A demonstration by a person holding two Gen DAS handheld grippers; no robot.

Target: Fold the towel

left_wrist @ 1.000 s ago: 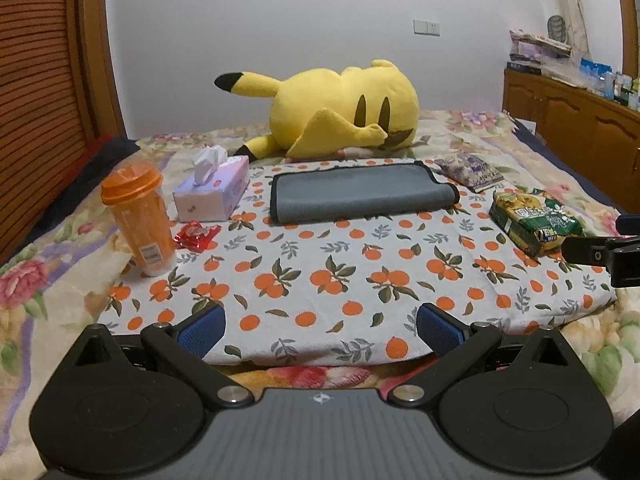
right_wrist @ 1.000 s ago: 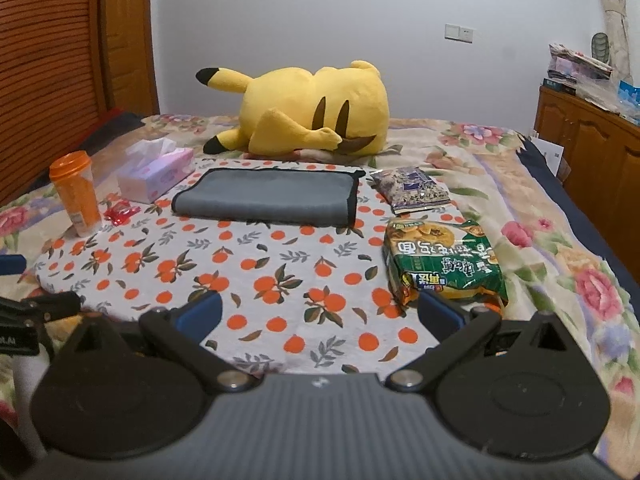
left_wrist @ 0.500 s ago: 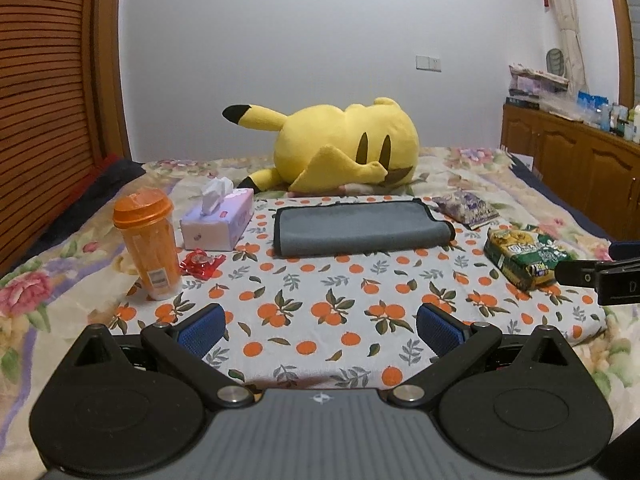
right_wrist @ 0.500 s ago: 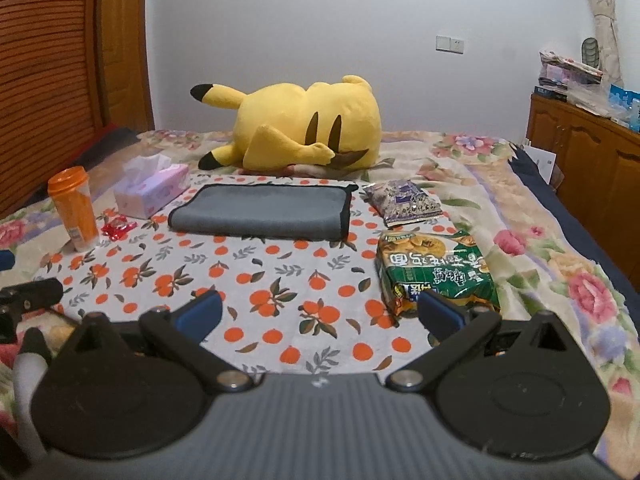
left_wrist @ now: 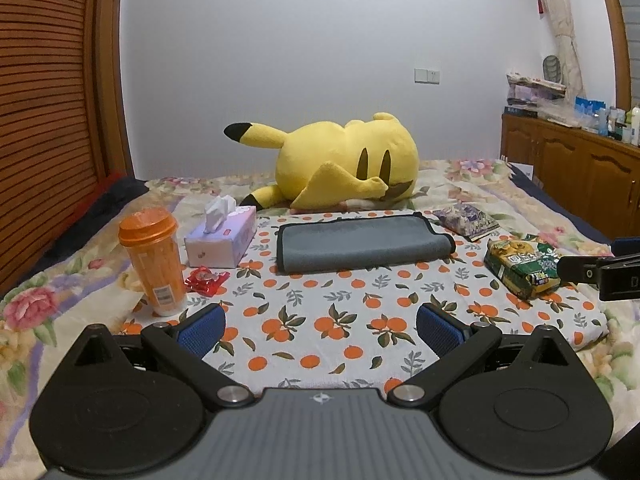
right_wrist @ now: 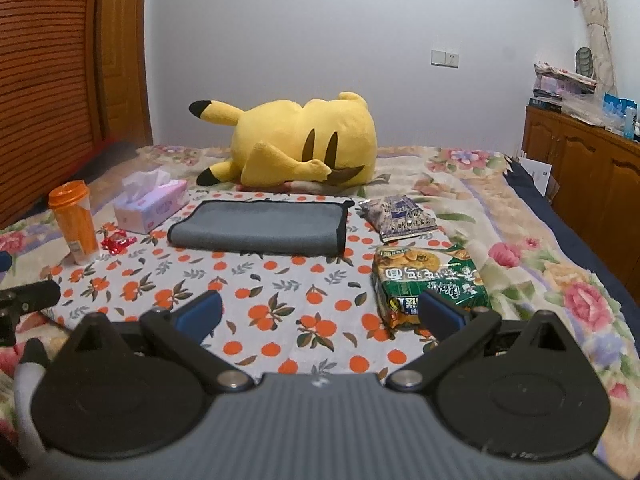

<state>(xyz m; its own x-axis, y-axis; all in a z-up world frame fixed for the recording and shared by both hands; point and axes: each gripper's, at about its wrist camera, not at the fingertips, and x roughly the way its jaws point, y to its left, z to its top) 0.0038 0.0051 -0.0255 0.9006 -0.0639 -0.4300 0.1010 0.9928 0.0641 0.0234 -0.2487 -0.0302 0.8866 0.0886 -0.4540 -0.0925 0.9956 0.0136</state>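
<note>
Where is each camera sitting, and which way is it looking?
Left wrist: sits on the left gripper, low over the bed's near edge, facing the grey towel; its open blue fingers show, and the right gripper's tip pokes in.
Right wrist: sits on the right gripper, further right, over the green noodle packet; its open fingers show.
Both see the towel, the yellow plush toy and the orange cup.

My pads (left_wrist: 202, 329) were blue; the towel (left_wrist: 360, 245) grey, black-edged; the cloth (left_wrist: 344, 320) white with oranges.
</note>
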